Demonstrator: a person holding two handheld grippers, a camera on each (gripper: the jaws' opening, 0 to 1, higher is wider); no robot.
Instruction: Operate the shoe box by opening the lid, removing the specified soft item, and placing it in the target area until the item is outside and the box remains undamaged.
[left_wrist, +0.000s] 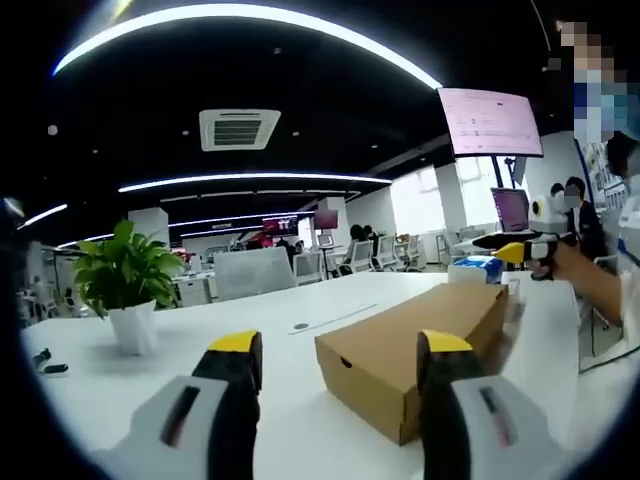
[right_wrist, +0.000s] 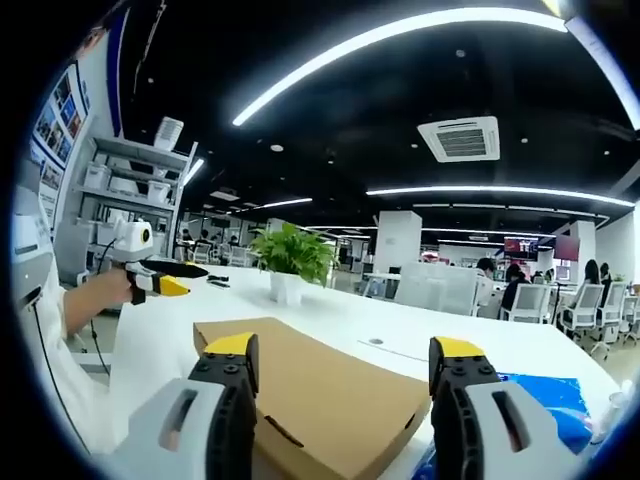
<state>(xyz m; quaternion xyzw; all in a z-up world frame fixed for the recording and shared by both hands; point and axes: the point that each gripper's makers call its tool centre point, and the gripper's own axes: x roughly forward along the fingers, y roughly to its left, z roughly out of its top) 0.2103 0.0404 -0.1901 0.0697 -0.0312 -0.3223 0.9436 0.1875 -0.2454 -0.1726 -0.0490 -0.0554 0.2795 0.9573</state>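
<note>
Left hand-held gripper (left_wrist: 340, 360) spread | shoe box (left_wrist: 420, 345) shut, unlabelled | table (left_wrist: 150, 385)

Brown shoe box (left_wrist: 415, 352) on white table (left_wrist: 150, 395); yellow-tipped tongs (right_wrist: 340, 375); blue bag (right_wrist: 548, 400).

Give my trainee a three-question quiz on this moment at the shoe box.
1. True or false: the shoe box lid is shut.
2. What stands on the white table to the box's left in the left gripper view? A) potted plant B) kettle C) lamp
3. Fill in: the left gripper and right gripper both have their jaws ____.

Key: 1 true; 2 A; 3 open.
</note>
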